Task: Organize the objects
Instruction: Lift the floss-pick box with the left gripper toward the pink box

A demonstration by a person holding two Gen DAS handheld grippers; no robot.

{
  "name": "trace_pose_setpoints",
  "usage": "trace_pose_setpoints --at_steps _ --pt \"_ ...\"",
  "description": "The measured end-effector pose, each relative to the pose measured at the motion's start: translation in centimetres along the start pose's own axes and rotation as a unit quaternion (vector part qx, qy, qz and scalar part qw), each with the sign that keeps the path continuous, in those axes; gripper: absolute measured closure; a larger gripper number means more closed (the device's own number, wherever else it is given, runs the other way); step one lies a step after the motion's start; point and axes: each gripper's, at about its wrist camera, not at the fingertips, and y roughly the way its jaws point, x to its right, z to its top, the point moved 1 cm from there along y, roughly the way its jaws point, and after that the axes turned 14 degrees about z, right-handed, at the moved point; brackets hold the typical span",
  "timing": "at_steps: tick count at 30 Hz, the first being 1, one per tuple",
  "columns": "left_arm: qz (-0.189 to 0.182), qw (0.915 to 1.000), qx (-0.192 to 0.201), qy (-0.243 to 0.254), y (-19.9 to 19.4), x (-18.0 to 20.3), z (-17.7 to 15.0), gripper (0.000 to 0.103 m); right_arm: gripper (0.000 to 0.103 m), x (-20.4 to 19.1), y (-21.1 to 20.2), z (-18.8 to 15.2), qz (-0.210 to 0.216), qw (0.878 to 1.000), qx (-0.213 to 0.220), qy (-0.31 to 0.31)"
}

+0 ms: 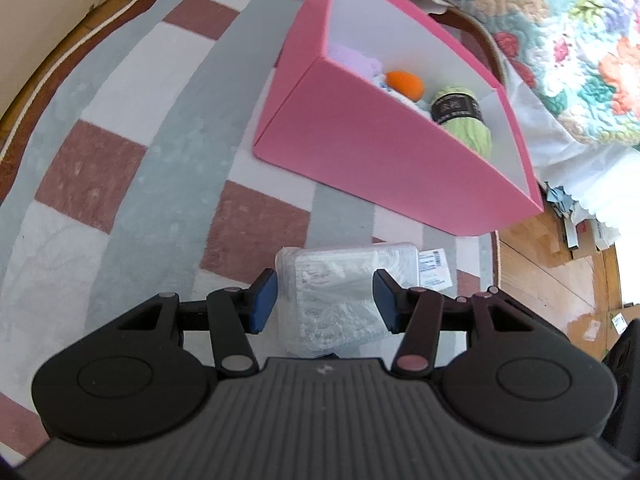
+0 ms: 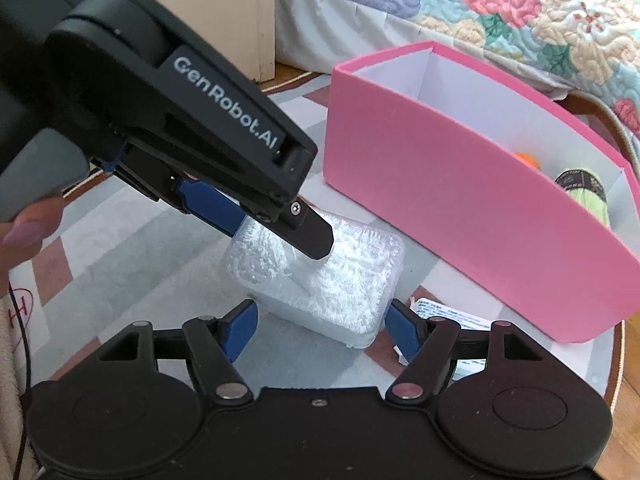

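A clear plastic-wrapped packet (image 1: 340, 280) sits between the blue pads of my left gripper (image 1: 325, 300), which is shut on it. In the right wrist view the same left gripper (image 2: 280, 236) clamps the packet (image 2: 344, 280) from above, tilted, just over the rug. My right gripper (image 2: 322, 326) straddles the packet's near end with its pads beside the sides, not pressing. The pink box (image 1: 360, 140) stands beyond it. Inside lie an orange ball (image 1: 404, 84), a green yarn skein (image 1: 464, 120) and something lilac (image 1: 356, 60).
A checked rug (image 1: 140, 160) covers the floor, with wood floor (image 1: 552, 292) to the right. A white barcode label (image 2: 448, 314) lies by the packet's corner. A bed with a floral quilt (image 2: 500, 12) stands behind the box (image 2: 460, 200). A person's fingers (image 2: 28, 232) hold the left gripper.
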Motion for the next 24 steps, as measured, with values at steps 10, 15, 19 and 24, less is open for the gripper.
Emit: trace_pose_setpoints --at_steps 10,15,19,24 --pt "-0.007 0.9991 0.041 0.0 -2.0 1.7 -1.5 0.052 0.025 2.6 -0.8 0.7 -0.01 1.0 0.008 -0.017" --pt "-0.022 0.9981 0.058 0.005 -2.9 2.3 -1.7 0.052 0.025 2.6 -2.2 0.8 -0.022 0.999 0.019 -0.03" --pt "-0.035 0.9967 0.073 0.007 -3.9 2.7 -2.0 0.052 0.025 2.7 -3.5 1.0 -0.021 0.999 0.028 -0.03" --pt "-0.051 0.9951 0.085 0.004 -4.8 3.1 -2.4 0.052 0.027 2.6 -5.0 1.1 -0.028 0.998 0.031 -0.05"
